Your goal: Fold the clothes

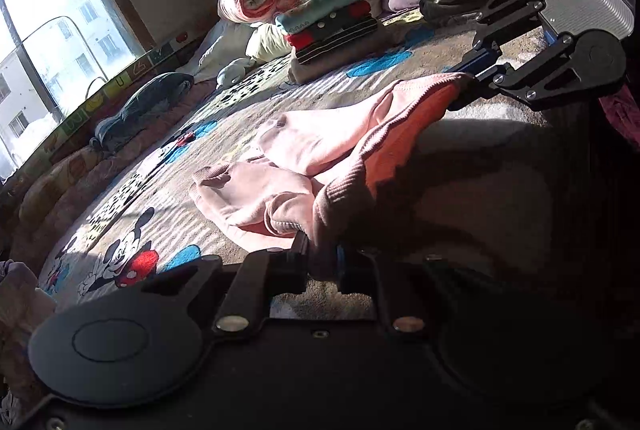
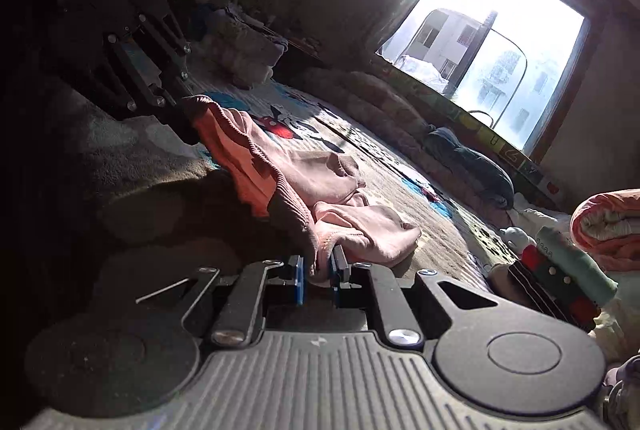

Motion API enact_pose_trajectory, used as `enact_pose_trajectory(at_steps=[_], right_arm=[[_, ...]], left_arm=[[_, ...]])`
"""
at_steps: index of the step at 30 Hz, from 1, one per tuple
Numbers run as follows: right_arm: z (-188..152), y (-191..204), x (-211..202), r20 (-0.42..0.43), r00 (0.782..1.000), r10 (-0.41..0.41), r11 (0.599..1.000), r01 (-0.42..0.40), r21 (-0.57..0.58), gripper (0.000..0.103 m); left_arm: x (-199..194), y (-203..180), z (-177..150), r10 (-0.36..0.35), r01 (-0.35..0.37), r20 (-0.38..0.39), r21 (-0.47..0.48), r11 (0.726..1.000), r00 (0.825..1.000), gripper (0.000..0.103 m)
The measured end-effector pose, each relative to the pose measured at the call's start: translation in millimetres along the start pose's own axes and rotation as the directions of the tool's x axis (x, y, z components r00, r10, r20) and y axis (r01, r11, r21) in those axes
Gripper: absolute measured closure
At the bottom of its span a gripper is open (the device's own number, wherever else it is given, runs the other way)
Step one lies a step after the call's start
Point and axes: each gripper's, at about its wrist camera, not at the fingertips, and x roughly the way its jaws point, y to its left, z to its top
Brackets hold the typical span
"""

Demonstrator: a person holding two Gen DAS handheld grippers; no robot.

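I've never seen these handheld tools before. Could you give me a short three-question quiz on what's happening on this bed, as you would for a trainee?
1. True or false: both the left tool and the right tool are shut on the pink garment.
2. Which part of the garment do the tools pinch? A) the ribbed hem B) a sleeve cuff C) the middle of the body
3. Fill in: behind the garment, on the cartoon blanket, sits a stack of ______ clothes.

Key: 1 true. 2 A. 3 folded.
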Motion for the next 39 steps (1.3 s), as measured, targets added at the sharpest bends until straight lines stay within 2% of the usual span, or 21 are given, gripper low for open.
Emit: enact_pose_trajectory(at_steps=[4, 7, 11, 15, 17, 19, 21, 24, 27, 28, 30, 32, 34, 37, 39], right_arm=[[10, -20, -10, 0.073, 0.997, -0.032, 0.996, 0.026, 0.086, 0.089], [16, -35, -4, 0.108, 0.993, -0.036, 0.987, 0.018, 0.161, 0.089], [17, -67, 20, 0.145, 0.989, -0.037, 0.951, -0.010, 0.309, 0.088], [11, -96, 47, 0.161, 0.987, -0.018, 0.906, -0.051, 0.419, 0.088], [4, -108, 62, 0.159, 0.987, 0.004, 0.866, -0.082, 0.492, 0.088], [-6, -123, 83, 0.158, 0.987, 0.023, 0.804, -0.112, 0.584, 0.088], [-10, -134, 100, 0.159, 0.987, 0.031, 0.762, -0.126, 0.635, 0.088], [-19, -150, 127, 0.159, 0.986, 0.057, 0.712, -0.151, 0.685, 0.087], [-28, -164, 154, 0.142, 0.984, 0.107, 0.635, -0.178, 0.752, 0.086], [-31, -169, 162, 0.139, 0.983, 0.121, 0.608, -0.184, 0.773, 0.086], [-37, -178, 175, 0.137, 0.981, 0.136, 0.553, -0.190, 0.811, 0.082], [-44, -189, 189, 0.126, 0.976, 0.180, 0.477, -0.198, 0.856, 0.052], [-49, -191, 192, 0.125, 0.977, 0.174, 0.458, -0.193, 0.868, 0.052], [-53, -192, 195, 0.117, 0.975, 0.187, 0.450, -0.191, 0.872, 0.054], [-55, -190, 198, 0.114, 0.974, 0.196, 0.446, -0.192, 0.874, 0.063]], left_arm=[[-14, 26, 9, 0.005, 0.011, 0.110, -0.143, 0.990, 0.994, 0.092], [-4, 41, 11, 0.001, 0.046, 0.169, -0.274, 0.961, 0.986, 0.092], [15, 64, 13, -0.012, 0.102, 0.218, -0.406, 0.908, 0.976, 0.092], [35, 91, 10, -0.023, 0.160, 0.257, -0.528, 0.834, 0.966, 0.092], [49, 103, 10, -0.030, 0.181, 0.263, -0.570, 0.801, 0.964, 0.092], [65, 115, 11, -0.041, 0.196, 0.260, -0.608, 0.769, 0.965, 0.092], [82, 125, 11, -0.053, 0.204, 0.244, -0.649, 0.733, 0.968, 0.092], [104, 138, 3, -0.075, 0.207, 0.219, -0.680, 0.703, 0.973, 0.092], [123, 156, -5, -0.128, 0.247, 0.217, -0.720, 0.649, 0.968, 0.092], [129, 162, -9, -0.129, 0.250, 0.217, -0.742, 0.622, 0.968, 0.091], [138, 173, -15, -0.135, 0.260, 0.224, -0.776, 0.575, 0.965, 0.092], [147, 183, -21, -0.139, 0.274, 0.237, -0.804, 0.528, 0.962, 0.088], [157, 189, -22, -0.148, 0.277, 0.234, -0.814, 0.510, 0.961, 0.086], [166, 189, -22, -0.174, 0.280, 0.221, -0.813, 0.510, 0.960, 0.086], [170, 191, -24, -0.183, 0.280, 0.217, -0.823, 0.494, 0.959, 0.086]])
